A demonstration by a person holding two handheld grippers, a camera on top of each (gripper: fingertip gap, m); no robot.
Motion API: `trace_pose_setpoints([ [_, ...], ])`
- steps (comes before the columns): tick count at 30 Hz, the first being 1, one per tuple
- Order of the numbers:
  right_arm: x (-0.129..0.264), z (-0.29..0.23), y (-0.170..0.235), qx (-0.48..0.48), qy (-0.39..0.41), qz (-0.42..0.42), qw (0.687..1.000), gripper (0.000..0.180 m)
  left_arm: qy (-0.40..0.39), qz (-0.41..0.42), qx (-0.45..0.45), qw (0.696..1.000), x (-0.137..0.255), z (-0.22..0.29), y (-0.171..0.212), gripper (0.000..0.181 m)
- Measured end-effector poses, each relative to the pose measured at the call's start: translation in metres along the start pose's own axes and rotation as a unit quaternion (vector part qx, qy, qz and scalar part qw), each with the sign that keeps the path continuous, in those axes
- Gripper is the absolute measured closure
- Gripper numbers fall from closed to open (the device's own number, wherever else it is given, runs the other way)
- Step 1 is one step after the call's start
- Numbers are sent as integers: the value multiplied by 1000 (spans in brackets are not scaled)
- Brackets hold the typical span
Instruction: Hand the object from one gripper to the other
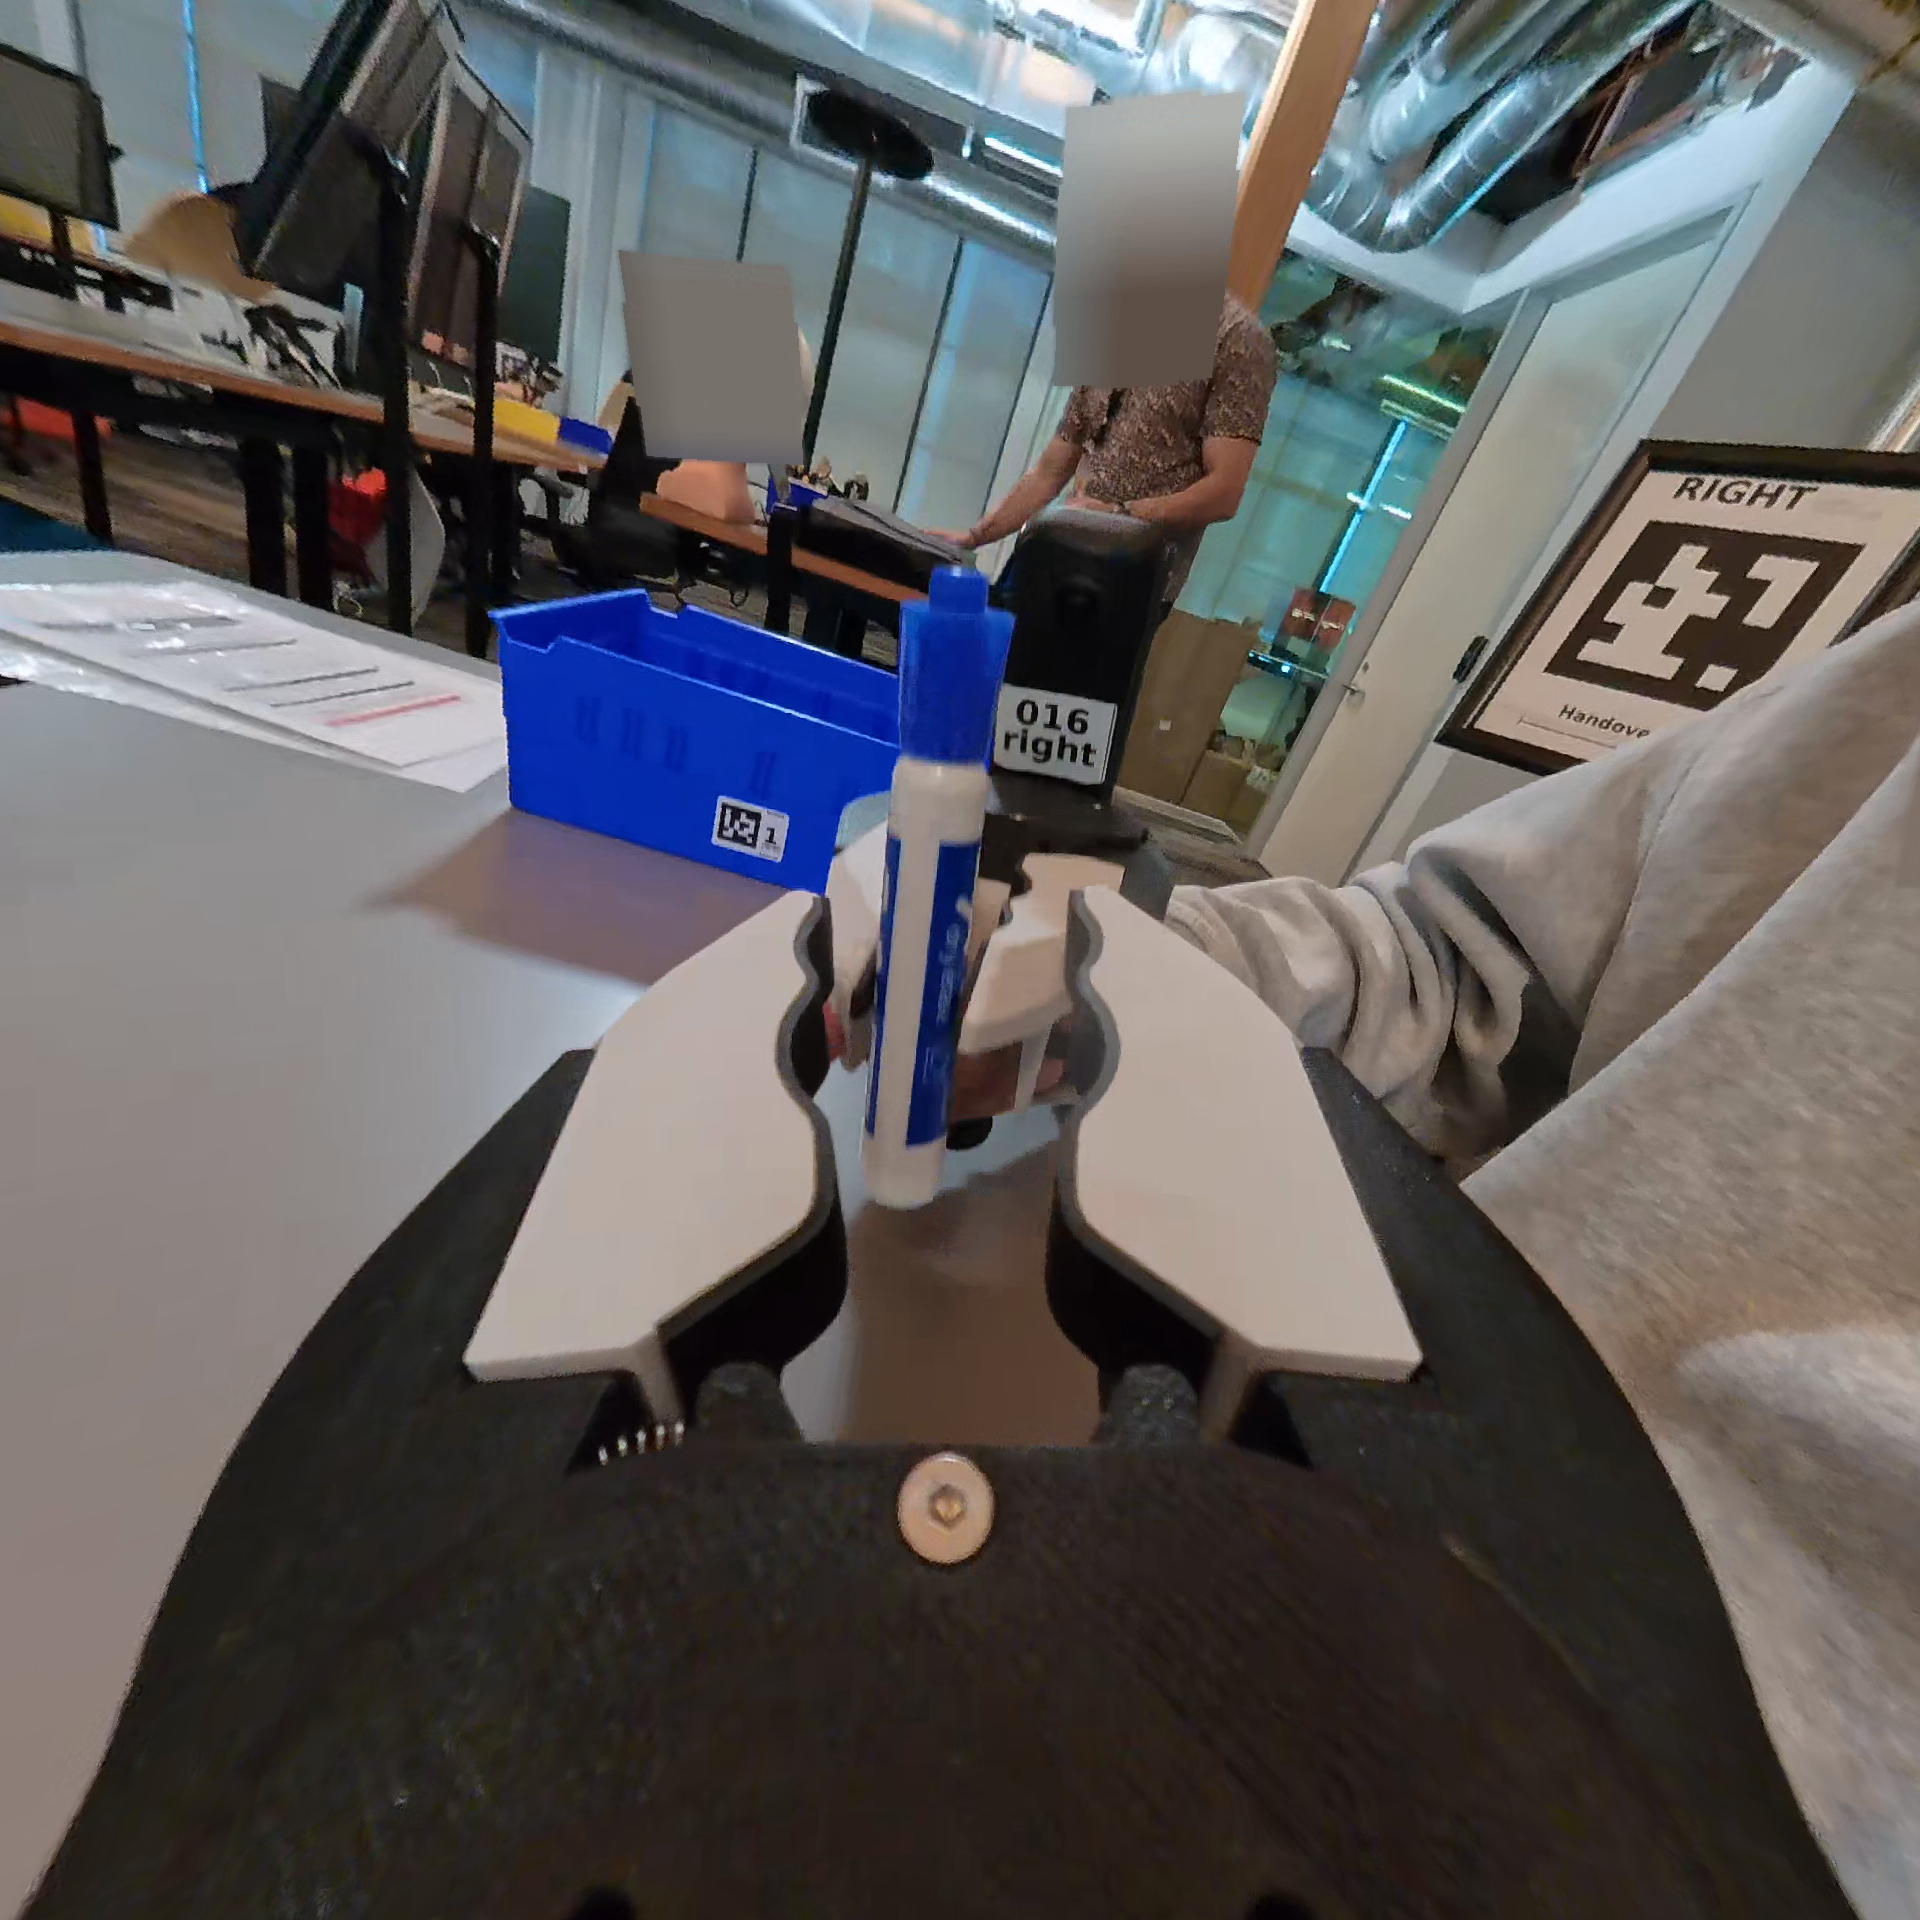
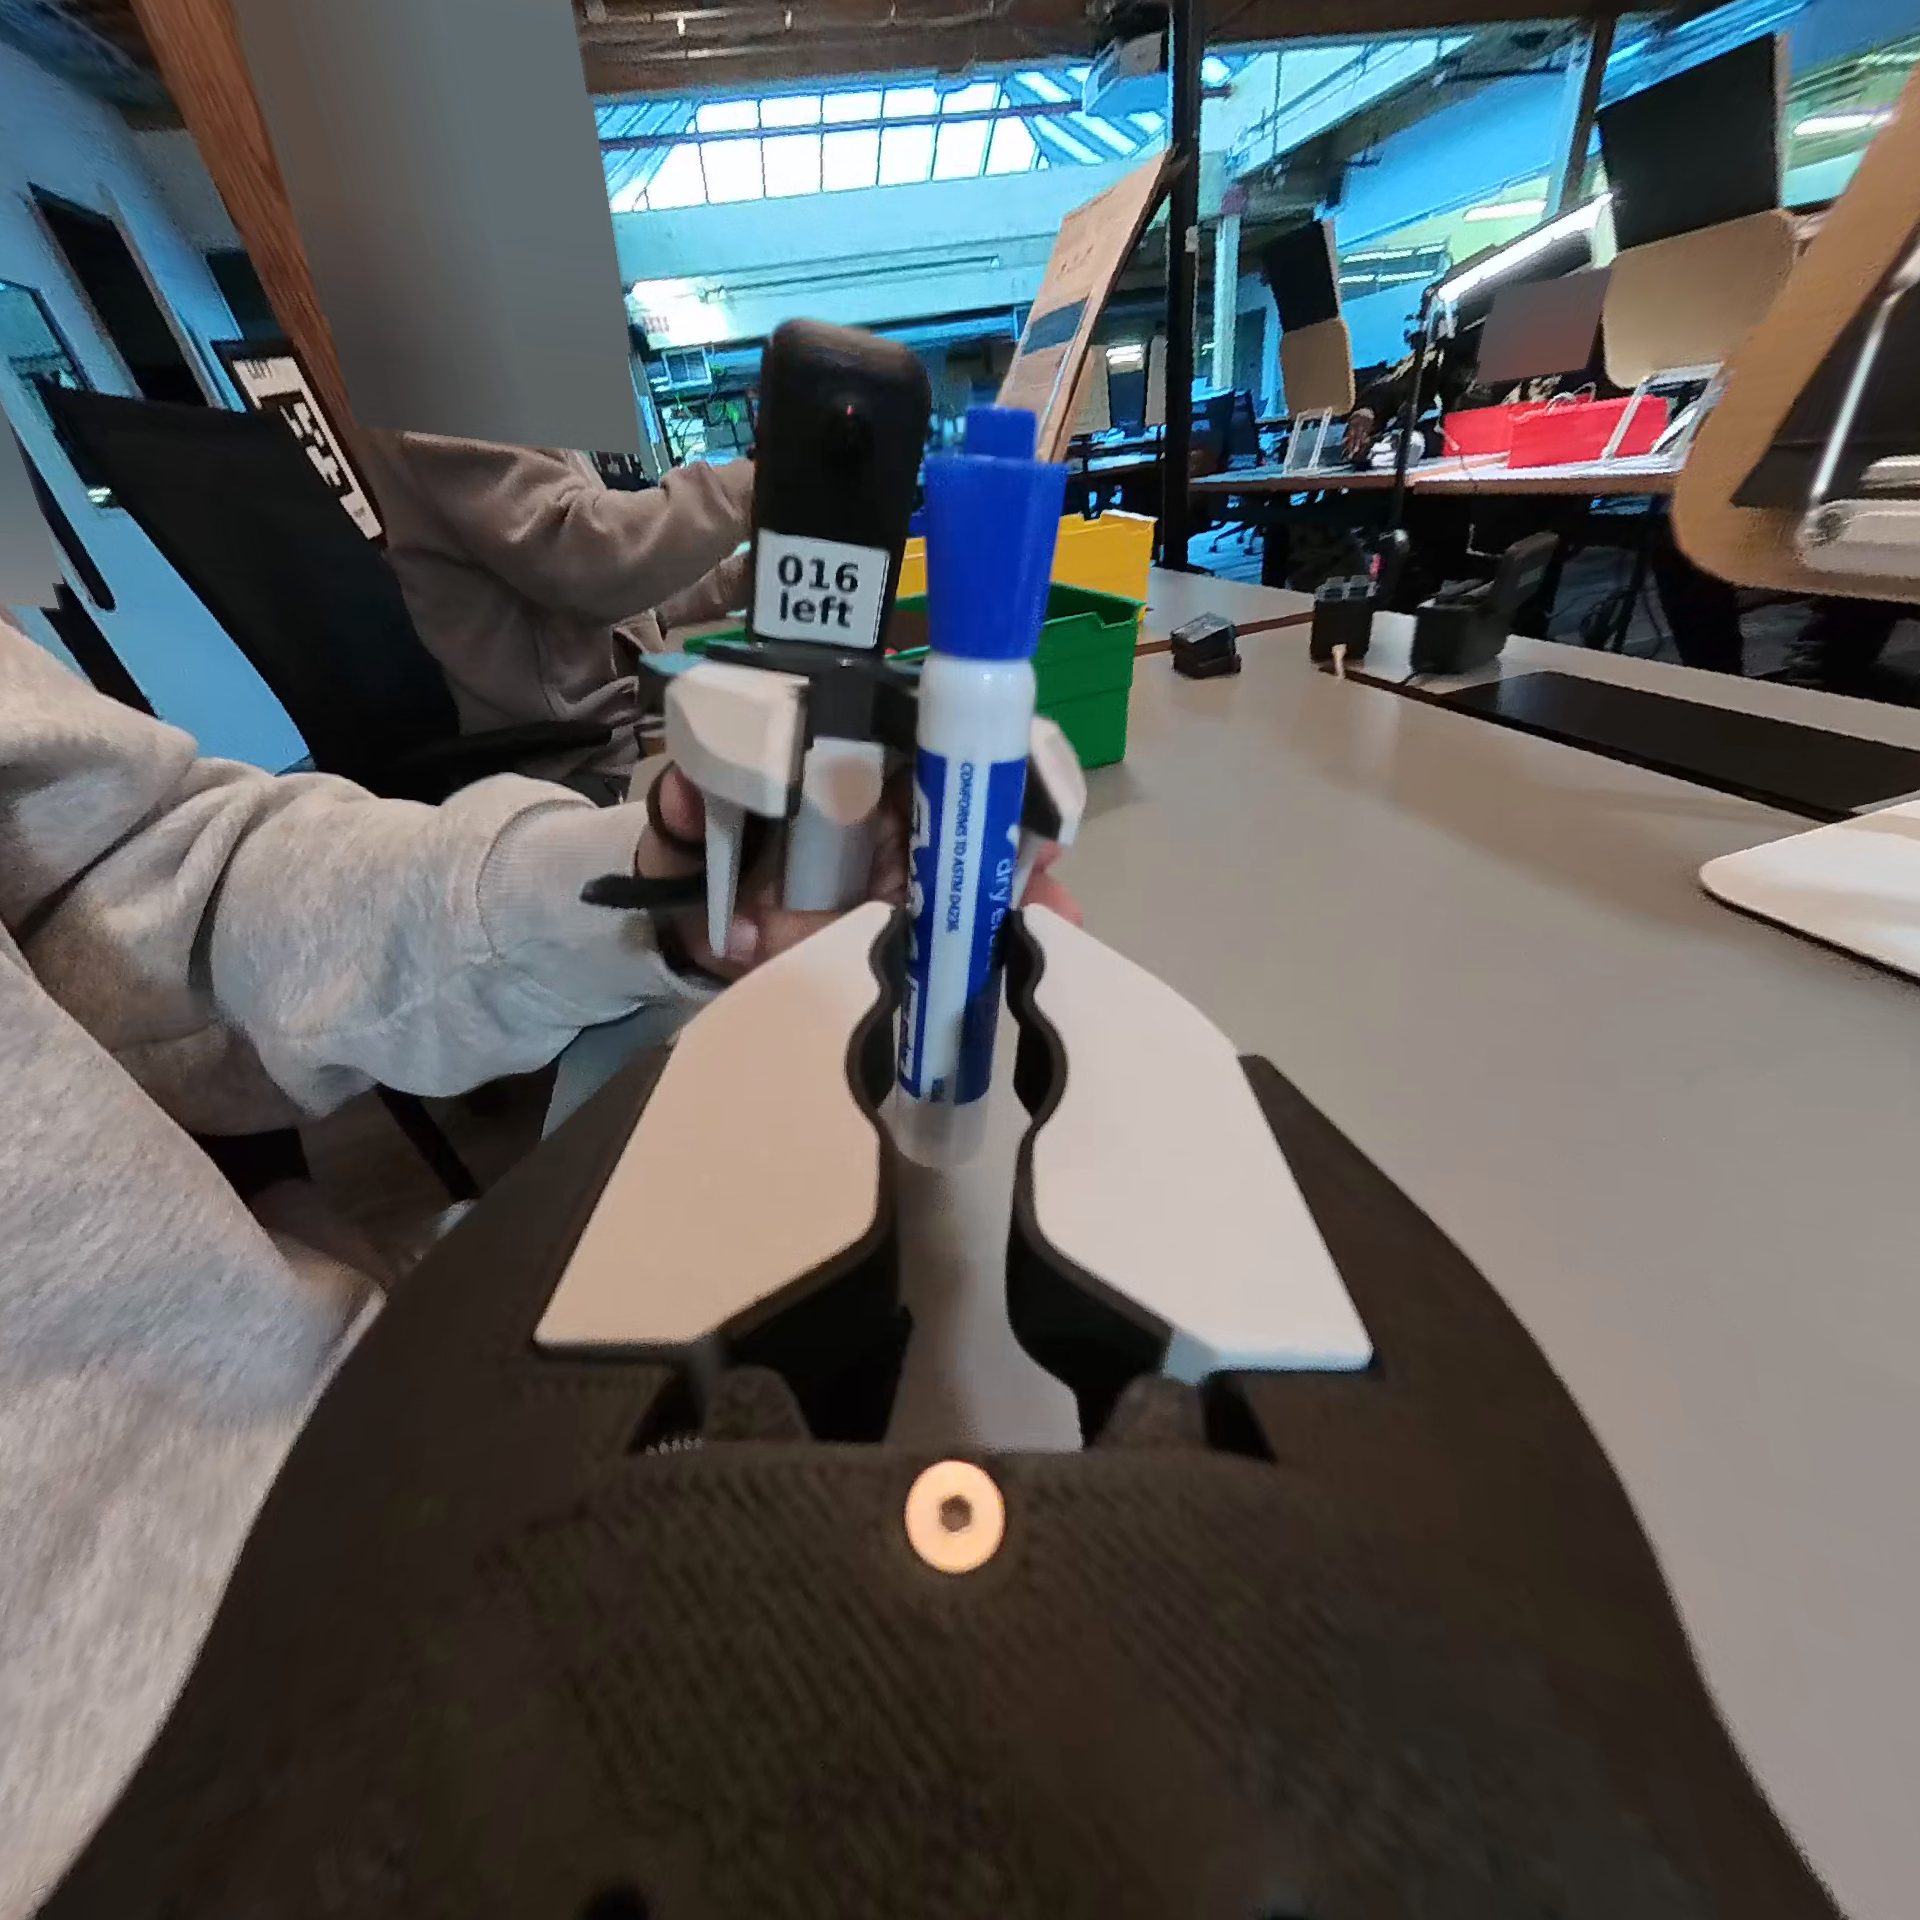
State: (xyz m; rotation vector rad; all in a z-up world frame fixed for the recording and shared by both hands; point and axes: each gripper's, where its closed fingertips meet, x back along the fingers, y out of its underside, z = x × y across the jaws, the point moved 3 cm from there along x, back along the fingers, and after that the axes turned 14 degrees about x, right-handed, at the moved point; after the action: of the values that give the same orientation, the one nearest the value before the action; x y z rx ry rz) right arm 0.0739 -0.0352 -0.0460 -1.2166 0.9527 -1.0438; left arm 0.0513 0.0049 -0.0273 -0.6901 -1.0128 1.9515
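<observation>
Upright blue-capped white marker, R gripper clamping.

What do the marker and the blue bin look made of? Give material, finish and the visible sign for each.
The upright white-barrelled marker with a blue cap, gripped in the right tool: probably smooth plastic, since the barrel shows a soft sheen and carries a glossy printed blue wrap.

The open blue rectangular bin on the grey table: likely moulded plastic, judging by its uniform colour, thin walls and pressed slots.

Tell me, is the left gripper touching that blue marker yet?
Apart. In the left wrist view the left gripper stands open, with a gap between each finger and the marker.
</observation>
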Motion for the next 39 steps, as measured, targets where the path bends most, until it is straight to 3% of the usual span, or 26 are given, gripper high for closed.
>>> trace_pose_setpoints([
  [9,-8,-13,3,-1,-24,-9,1000,160,-15,2,-37,999,-8,12,-4,144],
  [14,-11,-17,5,4,-31,-16,999,160,-21,12,-38,999,-8,13,-8,140],
  [17,-12,-18,6,5,-34,-18,999,159,-30,7,-50,998,-8,13,-7,160],
  [22,-12,-19,7,2,-35,-14,999,160,-39,-1,-59,998,-7,12,-7,161],
  [28,-11,-12,5,-21,-23,4,1000,133,-46,9,-60,997,-2,10,-13,160],
  [34,-7,-6,1,-48,-16,30,998,129,-37,18,-47,998,4,9,-17,161],
  [39,0,-4,-9,-93,-41,72,992,130,16,-3,-12,1000,4,17,-13,161],
])
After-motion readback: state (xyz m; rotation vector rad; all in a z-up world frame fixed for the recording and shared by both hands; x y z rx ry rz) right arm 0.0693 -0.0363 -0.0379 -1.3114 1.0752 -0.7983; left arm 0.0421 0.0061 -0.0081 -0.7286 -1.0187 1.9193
